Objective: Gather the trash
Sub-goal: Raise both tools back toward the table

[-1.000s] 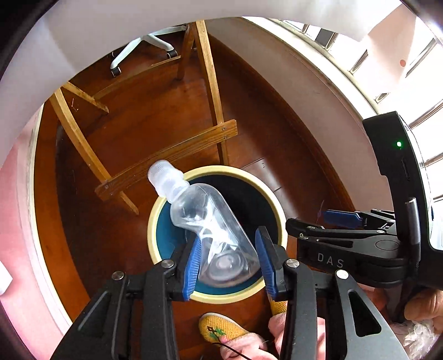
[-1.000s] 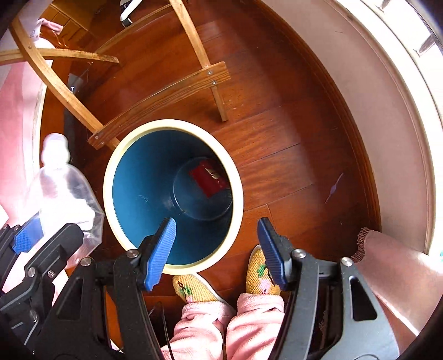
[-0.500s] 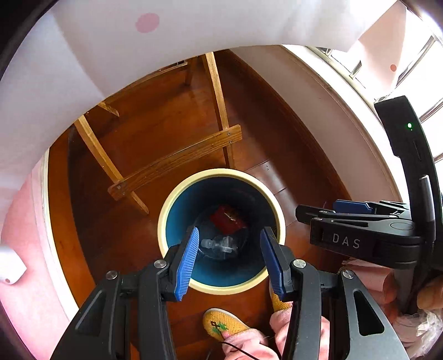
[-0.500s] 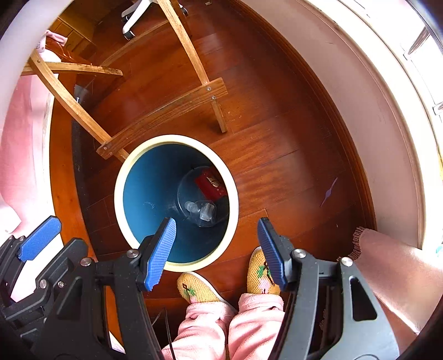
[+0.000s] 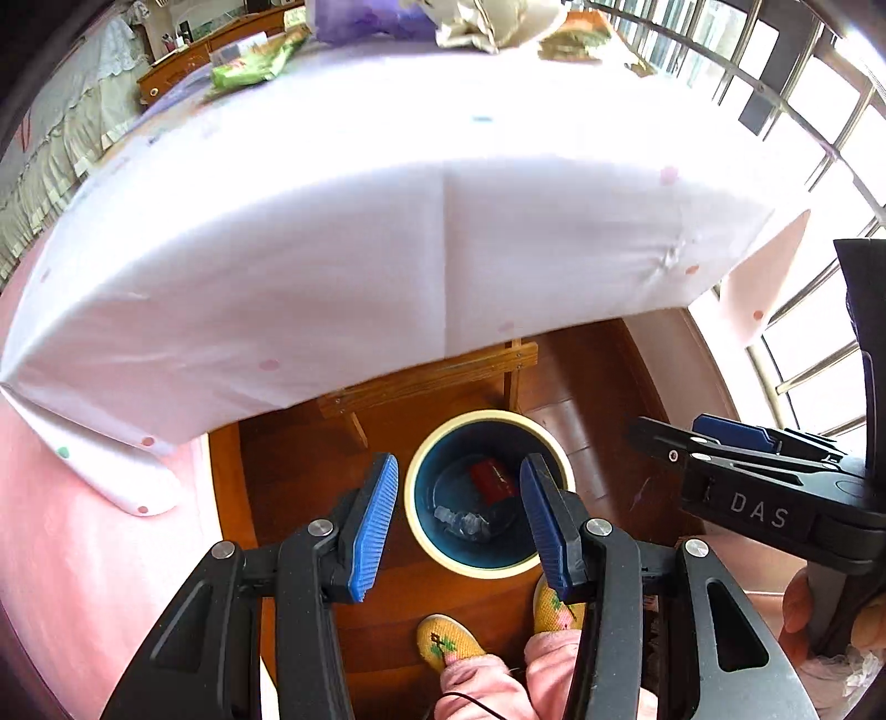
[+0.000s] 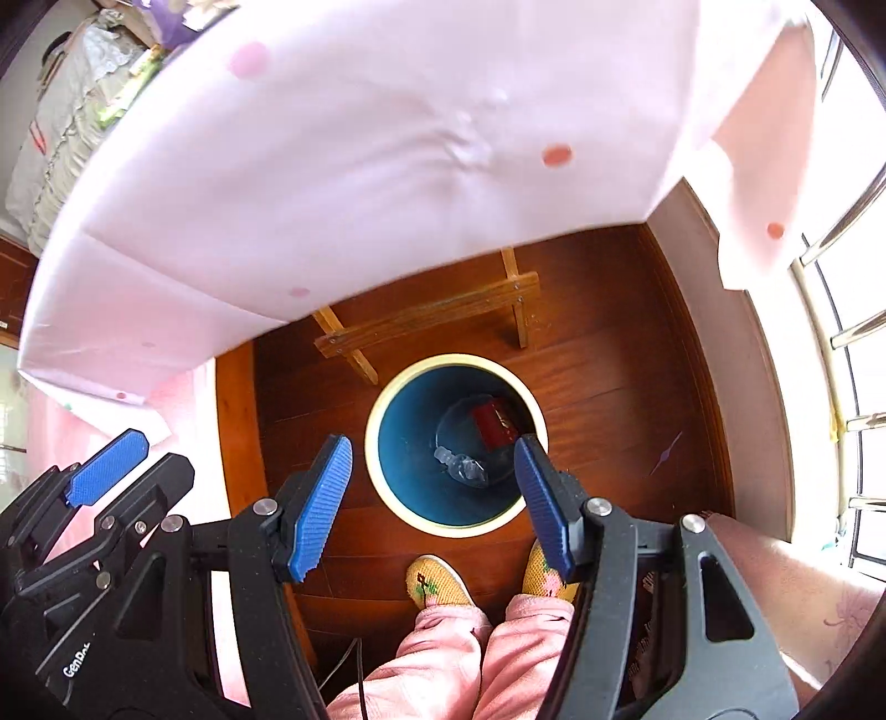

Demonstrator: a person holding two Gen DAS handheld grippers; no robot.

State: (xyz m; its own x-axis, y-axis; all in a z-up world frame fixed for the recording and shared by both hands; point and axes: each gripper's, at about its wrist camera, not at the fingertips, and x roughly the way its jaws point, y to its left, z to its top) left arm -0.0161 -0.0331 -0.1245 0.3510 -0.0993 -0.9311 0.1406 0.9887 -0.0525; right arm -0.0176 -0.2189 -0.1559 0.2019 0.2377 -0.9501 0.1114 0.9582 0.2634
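My bin (image 6: 387, 437) is teal inside with a cream rim; a red packet (image 6: 490, 423) lies in it. My slippers (image 6: 434, 581) are yellow, flower-patterned; the tablecloth (image 6: 360, 183) is white, pink-dotted.

Bright daylight from window (image 5: 819, 138), glare on tablecloth (image 5: 387, 232), fisheye-warped edges

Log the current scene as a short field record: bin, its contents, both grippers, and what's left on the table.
bin: blue trash bin with cream rim, on the wood floor by the table
contents: clear plastic bottle, red item
left gripper: open, empty
right gripper: open, empty
table: white cloth; green wrapper and crumpled paper at far edge
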